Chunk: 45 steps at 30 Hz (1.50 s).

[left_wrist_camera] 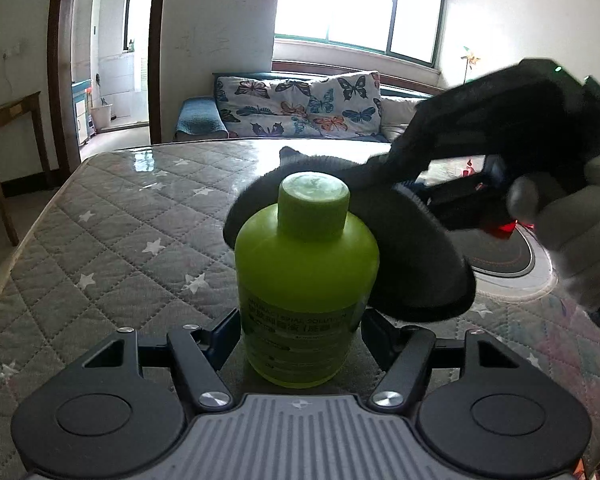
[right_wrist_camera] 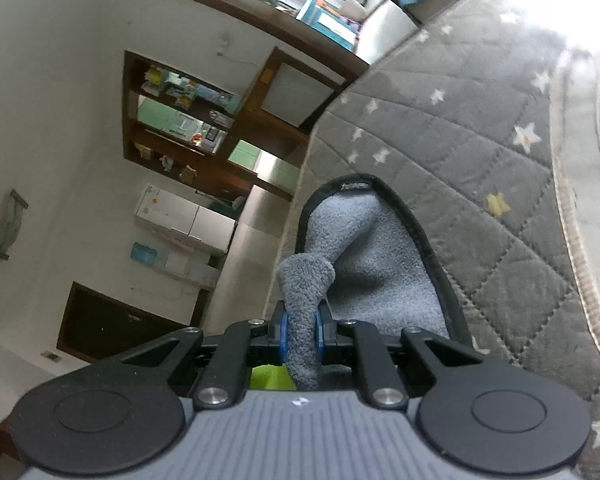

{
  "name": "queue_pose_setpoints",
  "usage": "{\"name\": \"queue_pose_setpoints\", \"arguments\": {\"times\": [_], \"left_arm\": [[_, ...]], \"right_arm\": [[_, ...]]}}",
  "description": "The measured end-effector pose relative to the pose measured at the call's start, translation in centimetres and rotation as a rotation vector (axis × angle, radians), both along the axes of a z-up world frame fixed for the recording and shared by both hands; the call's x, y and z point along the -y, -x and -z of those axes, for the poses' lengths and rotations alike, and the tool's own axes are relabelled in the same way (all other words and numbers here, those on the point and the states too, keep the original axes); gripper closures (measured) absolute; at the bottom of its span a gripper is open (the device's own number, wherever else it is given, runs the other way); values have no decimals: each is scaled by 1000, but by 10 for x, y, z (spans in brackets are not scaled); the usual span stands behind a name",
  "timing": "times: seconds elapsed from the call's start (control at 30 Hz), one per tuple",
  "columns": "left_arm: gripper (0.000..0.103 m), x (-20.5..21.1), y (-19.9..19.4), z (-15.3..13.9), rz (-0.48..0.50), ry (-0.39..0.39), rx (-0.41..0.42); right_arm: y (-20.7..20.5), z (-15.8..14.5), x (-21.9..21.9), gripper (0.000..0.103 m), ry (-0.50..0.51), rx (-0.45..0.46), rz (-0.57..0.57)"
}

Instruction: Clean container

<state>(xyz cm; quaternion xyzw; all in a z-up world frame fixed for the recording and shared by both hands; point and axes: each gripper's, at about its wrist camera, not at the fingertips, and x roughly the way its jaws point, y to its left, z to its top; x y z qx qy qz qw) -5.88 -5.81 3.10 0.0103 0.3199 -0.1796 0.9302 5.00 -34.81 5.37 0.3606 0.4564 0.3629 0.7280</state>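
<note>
One lime-green bottle (left_wrist_camera: 307, 280), cap on, contents not discernible, stands upright on the quilted star-print mattress (left_wrist_camera: 112, 236), clamped between the left gripper's (left_wrist_camera: 300, 336) jaws. The right gripper (right_wrist_camera: 300, 330), jaws pinching a grey fleece cloth (right_wrist_camera: 364, 256), holds it against the bottle's shoulder.
</note>
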Motion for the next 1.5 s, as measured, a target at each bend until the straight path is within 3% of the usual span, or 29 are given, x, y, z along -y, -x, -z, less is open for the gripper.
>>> {"name": "queue_pose_setpoints", "arguments": {"times": [0.33, 0.6, 0.93, 1.2, 1.5], "left_arm": [[33, 4, 1, -1, -9, -16, 2], [32, 8, 1, -1, -19, -22, 4], [33, 7, 2, -1, -12, -26, 14], [33, 5, 4, -1, -7, -22, 16], [32, 5, 5, -2, -7, -17, 13]], "right_arm": [[3, 41, 4, 91, 50, -100, 11], [18, 36, 11, 91, 61, -82, 2], [16, 2, 16, 91, -45, -5, 11], [-1, 6, 2, 91, -38, -37, 5], [-1, 41, 2, 91, -4, -128, 14]]}}
